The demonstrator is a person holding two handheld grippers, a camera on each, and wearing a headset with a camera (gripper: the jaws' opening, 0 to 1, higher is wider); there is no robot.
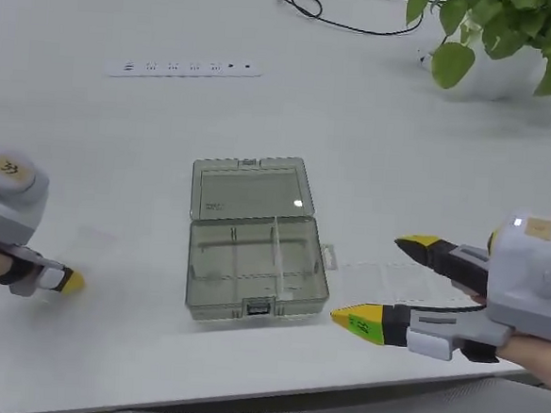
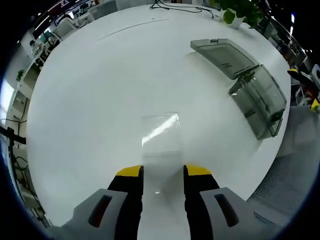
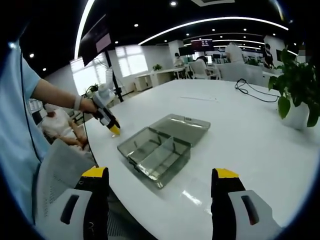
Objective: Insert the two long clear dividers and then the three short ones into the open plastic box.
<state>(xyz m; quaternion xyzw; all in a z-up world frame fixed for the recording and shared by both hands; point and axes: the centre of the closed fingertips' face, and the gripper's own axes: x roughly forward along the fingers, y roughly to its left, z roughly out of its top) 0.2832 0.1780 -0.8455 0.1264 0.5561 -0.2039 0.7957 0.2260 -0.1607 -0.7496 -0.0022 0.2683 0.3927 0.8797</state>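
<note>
On bench centre: box open, grippers empty

White table (image 1: pixel 374 157) carries the open plastic box (image 1: pixel 250 297) at mid-bench, lid (image 1: pixel 250 188) flat behind it, partitions (image 1: pixel 274 249) upright inside. Right gripper (image 1: pixel 384 282) sits just right of the box, jaws wide, over flat clear dividers (image 1: pixel 400 289). Left gripper (image 2: pixel 162 172), well left, has its jaws narrowly apart; a clear divider (image 2: pixel 161 131) lies just ahead.

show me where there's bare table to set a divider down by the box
Widest bare patch: between the power strip and the box lid. Also free between the box and the clear divider at the left gripper. Crowded right of the box, where clear dividers lie by the open right gripper.
</note>
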